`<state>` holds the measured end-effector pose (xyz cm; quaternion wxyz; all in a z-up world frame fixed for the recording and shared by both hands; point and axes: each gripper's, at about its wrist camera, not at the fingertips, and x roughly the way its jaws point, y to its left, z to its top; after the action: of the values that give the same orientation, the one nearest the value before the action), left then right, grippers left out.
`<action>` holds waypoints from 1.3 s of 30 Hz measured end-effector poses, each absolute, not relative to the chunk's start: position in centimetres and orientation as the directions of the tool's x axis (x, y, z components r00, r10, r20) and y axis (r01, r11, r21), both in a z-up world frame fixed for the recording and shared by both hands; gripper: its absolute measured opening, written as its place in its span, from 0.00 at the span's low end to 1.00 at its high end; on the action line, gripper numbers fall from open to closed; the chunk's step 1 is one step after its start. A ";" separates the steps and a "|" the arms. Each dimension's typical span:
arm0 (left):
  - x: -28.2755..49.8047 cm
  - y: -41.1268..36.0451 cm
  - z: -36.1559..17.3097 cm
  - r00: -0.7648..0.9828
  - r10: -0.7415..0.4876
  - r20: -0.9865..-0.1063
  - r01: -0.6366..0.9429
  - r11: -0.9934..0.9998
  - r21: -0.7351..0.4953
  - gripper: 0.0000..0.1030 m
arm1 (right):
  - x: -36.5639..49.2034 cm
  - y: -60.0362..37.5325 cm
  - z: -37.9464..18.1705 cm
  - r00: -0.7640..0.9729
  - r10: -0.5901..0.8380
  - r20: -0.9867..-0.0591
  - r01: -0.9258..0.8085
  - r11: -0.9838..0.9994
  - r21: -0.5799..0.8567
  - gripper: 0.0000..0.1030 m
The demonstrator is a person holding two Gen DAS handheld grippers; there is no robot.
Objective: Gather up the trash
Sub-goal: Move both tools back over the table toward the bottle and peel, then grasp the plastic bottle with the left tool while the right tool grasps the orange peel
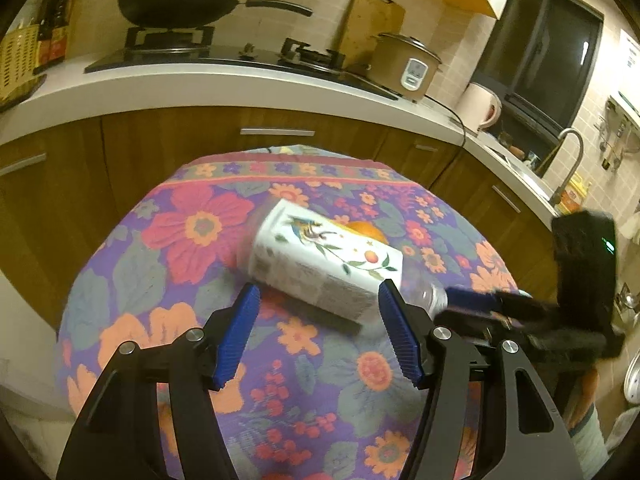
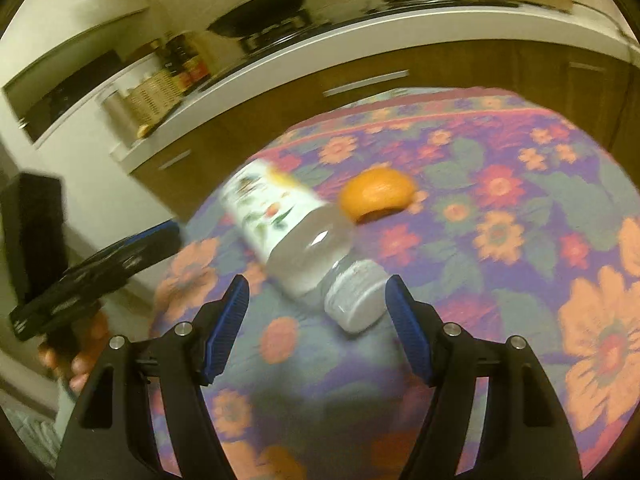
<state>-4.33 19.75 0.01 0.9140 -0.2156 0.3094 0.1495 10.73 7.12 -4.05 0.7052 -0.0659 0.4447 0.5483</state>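
Note:
A clear plastic bottle (image 1: 320, 264) with a white flowered label and a white cap (image 2: 356, 300) lies on its side on the flowered tablecloth (image 1: 192, 312). Behind it sits a piece of orange peel (image 2: 376, 194), partly hidden in the left wrist view. My left gripper (image 1: 319, 290) is open, its blue fingertips level with the near side of the bottle's body. My right gripper (image 2: 317, 280) is open too, with the capped end lying between its fingers and the pads not pressing on it. Each gripper shows in the other's view: the right gripper (image 1: 460, 300) at the bottle's neck, the left gripper (image 2: 160, 236) at the left.
Beyond the table runs a white kitchen counter (image 1: 240, 76) with brown cabinets. On it are a wok (image 1: 180, 6) on the stove, a cutting board (image 1: 368, 20), a rice cooker (image 1: 408, 64) and a kettle (image 1: 480, 106). A sink tap (image 1: 568, 152) is far right. A hand (image 2: 80, 360) holds the left gripper.

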 end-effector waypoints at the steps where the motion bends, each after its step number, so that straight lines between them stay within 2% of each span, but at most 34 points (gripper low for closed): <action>1: -4.4 19.9 0.0 0.761 0.143 -0.632 -0.412 0.860 -0.302 0.61 | 9.8 7.4 -4.0 -0.012 0.718 -0.696 -0.839 0.371 0.398 0.65; 9: -4.5 21.1 1.3 0.746 0.165 -0.645 -0.457 0.832 -0.315 0.79 | 5.1 10.4 -4.2 -0.162 0.726 -0.669 -0.863 0.225 0.453 0.65; 14: -2.0 20.6 1.2 0.684 0.184 -0.706 -0.489 0.834 -0.255 0.79 | 6.4 8.8 -4.2 -0.072 0.721 -0.690 -0.868 0.295 0.399 0.65; 21: 2.0 18.3 0.8 0.624 0.254 -0.739 -0.504 0.854 -0.132 0.79 | 14.7 6.3 -2.9 0.202 0.672 -0.712 -0.772 0.557 0.307 0.65; 24: 3.2 17.7 0.2 0.597 0.289 -0.749 -0.516 0.852 -0.083 0.79 | 16.3 7.9 -3.2 0.213 0.664 -0.717 -0.763 0.571 0.302 0.65; 29: 3.9 17.8 -1.1 0.557 0.351 -0.753 -0.558 0.830 -0.026 0.76 | 17.5 11.4 -5.2 0.265 0.596 -0.758 -0.774 0.601 0.201 0.65; 31: 3.9 18.0 -1.4 0.562 0.334 -0.757 -0.553 0.832 -0.044 0.73 | 18.2 12.3 -5.8 0.272 0.583 -0.765 -0.775 0.604 0.185 0.65; 39: 3.8 18.1 -2.7 0.549 0.309 -0.777 -0.527 0.849 -0.035 0.73 | 19.3 14.3 -7.2 0.188 0.585 -0.789 -0.795 0.563 0.228 0.65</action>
<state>3.79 18.06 -2.71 0.8698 -0.1332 0.4097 0.2403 19.25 14.34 -7.21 0.7618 -0.1169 0.4484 0.4527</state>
